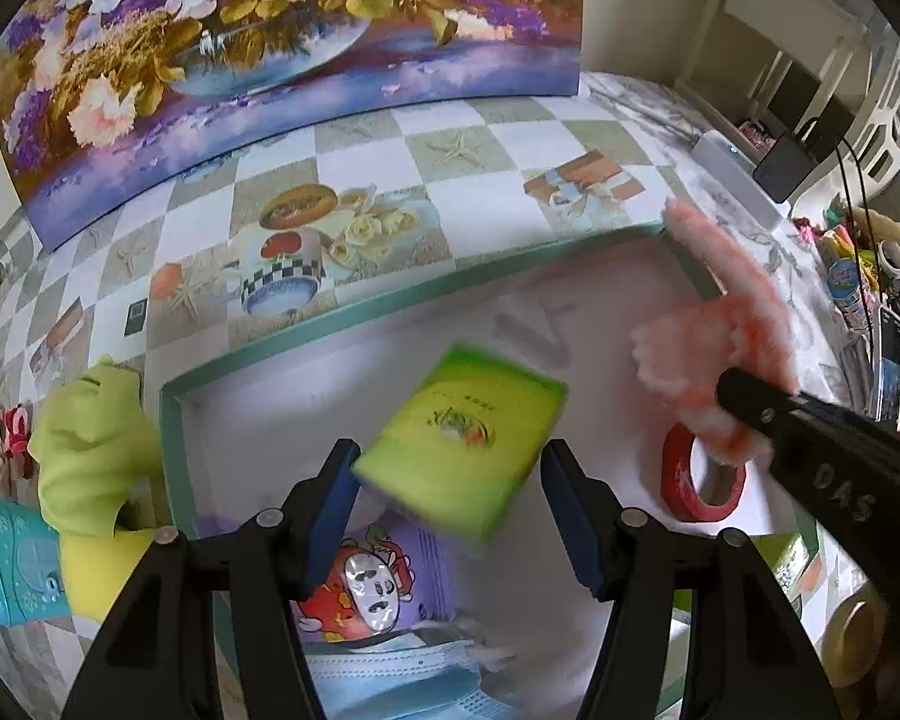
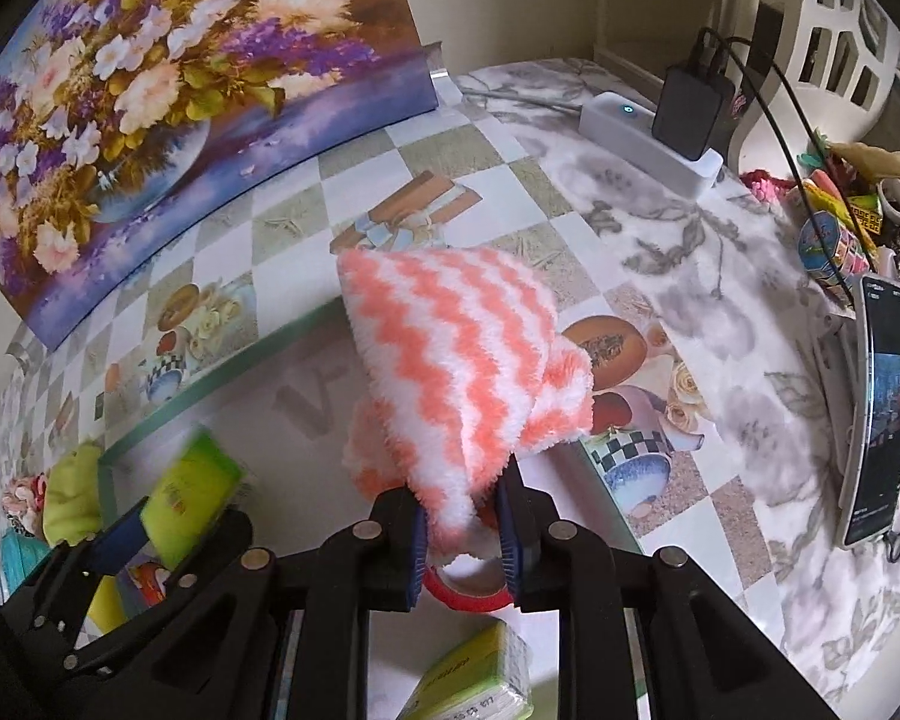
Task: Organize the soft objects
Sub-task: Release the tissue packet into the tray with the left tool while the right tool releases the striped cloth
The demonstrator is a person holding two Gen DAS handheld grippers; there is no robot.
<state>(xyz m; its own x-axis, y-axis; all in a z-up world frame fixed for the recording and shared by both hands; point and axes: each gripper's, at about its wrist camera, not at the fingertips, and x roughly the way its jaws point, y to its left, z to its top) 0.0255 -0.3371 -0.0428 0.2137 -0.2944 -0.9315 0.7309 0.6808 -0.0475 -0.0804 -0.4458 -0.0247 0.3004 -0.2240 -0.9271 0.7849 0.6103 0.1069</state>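
My left gripper is open over the white box with a teal rim. A green tissue pack is blurred between and just ahead of its fingers, touching the left pad only. My right gripper is shut on a fluffy orange-and-white striped cloth and holds it above the box's right side; the cloth also shows in the left wrist view. In the box lie a purple cartoon packet, a blue face mask and a red tape roll.
A lime-green cloth and a teal box lie left of the box. A flower painting stands behind. A phone on a stand, a power strip with charger and clutter sit at the right. Another green tissue pack lies below my right gripper.
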